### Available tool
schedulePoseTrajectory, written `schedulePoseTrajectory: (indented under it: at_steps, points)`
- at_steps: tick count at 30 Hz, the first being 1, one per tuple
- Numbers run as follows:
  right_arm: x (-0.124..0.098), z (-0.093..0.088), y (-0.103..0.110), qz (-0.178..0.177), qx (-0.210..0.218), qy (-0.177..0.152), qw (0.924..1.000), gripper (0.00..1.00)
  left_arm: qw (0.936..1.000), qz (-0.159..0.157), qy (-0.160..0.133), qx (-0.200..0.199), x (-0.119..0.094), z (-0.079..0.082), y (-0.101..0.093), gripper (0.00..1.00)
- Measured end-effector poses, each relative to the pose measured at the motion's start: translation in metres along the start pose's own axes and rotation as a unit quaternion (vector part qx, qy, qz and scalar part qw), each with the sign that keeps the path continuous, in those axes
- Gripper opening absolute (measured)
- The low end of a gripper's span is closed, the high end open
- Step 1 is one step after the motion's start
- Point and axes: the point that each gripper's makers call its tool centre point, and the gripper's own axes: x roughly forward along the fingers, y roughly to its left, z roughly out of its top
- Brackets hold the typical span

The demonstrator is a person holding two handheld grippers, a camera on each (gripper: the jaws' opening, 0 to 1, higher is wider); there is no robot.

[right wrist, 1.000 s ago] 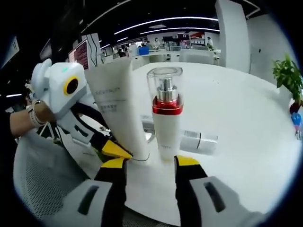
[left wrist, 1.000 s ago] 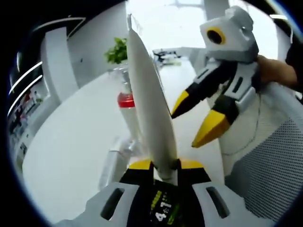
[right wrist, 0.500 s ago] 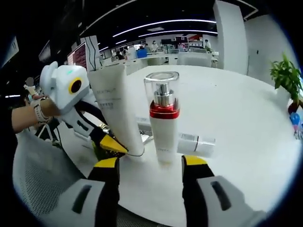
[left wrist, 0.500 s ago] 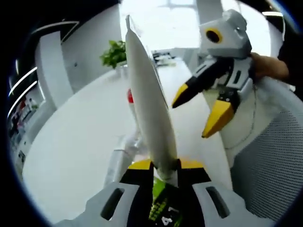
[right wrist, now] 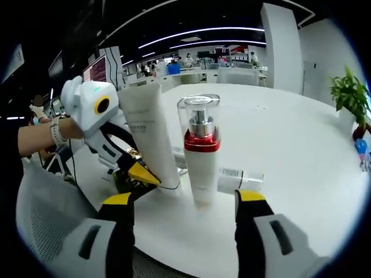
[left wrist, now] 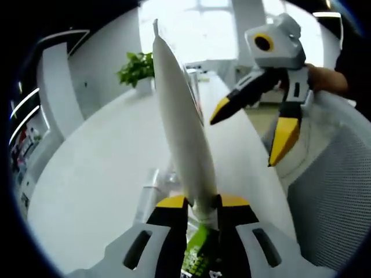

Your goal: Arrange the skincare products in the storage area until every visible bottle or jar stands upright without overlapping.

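At frame centre, the left hand-held gripper (left wrist: 196, 202) clamps a white tube (left wrist: 182, 127) upright on the counter (right wrist: 290, 150); the right hand-held gripper (right wrist: 184, 202), wide open and empty, frames the red-collared pump bottle (right wrist: 200, 153); releasing the tube gently seems next.

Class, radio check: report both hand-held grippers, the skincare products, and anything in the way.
Left hand-held gripper clamps white tube upright. Right hand-held gripper open, facing standing red-collared pump bottle. One small bottle lying behind it.
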Motion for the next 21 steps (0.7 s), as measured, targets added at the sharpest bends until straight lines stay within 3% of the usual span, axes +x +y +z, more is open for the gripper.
schedulePoseTrajectory:
  at_steps: [5,21]
  points:
    - [-0.0004,0.0051,0.0004,0.002,0.001,-0.012,0.9999,0.78,1.0,-0.005,-0.005,0.004,0.0021,0.0015,0.0025,0.16]
    - [0.0009,0.0039,-0.0025,-0.001,-0.003,-0.008,1.0,0.78,0.9994,-0.027,-0.019,0.011,0.0092,0.0043,0.0086,0.17]
